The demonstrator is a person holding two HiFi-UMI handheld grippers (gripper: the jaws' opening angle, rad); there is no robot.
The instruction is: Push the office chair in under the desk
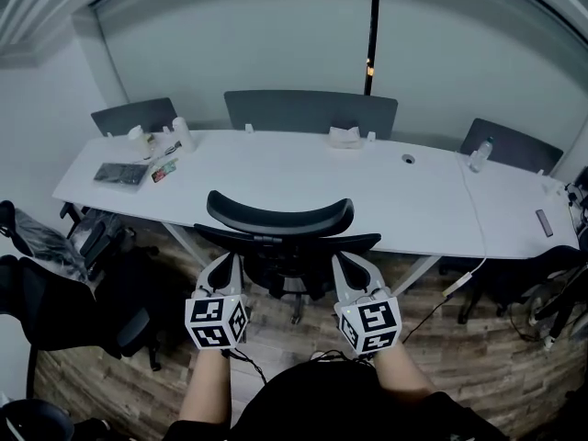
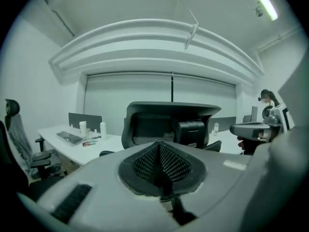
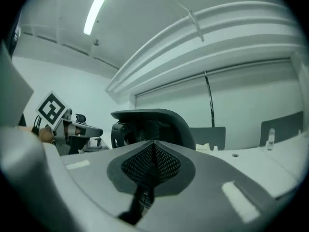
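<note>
A black office chair with a curved headrest stands on the wooden floor, facing a long white desk, its seat partly under the desk's front edge. My left gripper is just behind the left side of the chair's back and my right gripper just behind the right side. Both are shut with nothing between the jaws. I cannot tell whether the tips touch the chair. In the left gripper view the shut gripper points at the headrest. In the right gripper view the shut gripper points at the headrest.
Another black chair stands at the left. On the desk lie a keyboard, small bottles, a tissue box and a water bottle. Grey divider panels line its far edge. Cables hang at the right.
</note>
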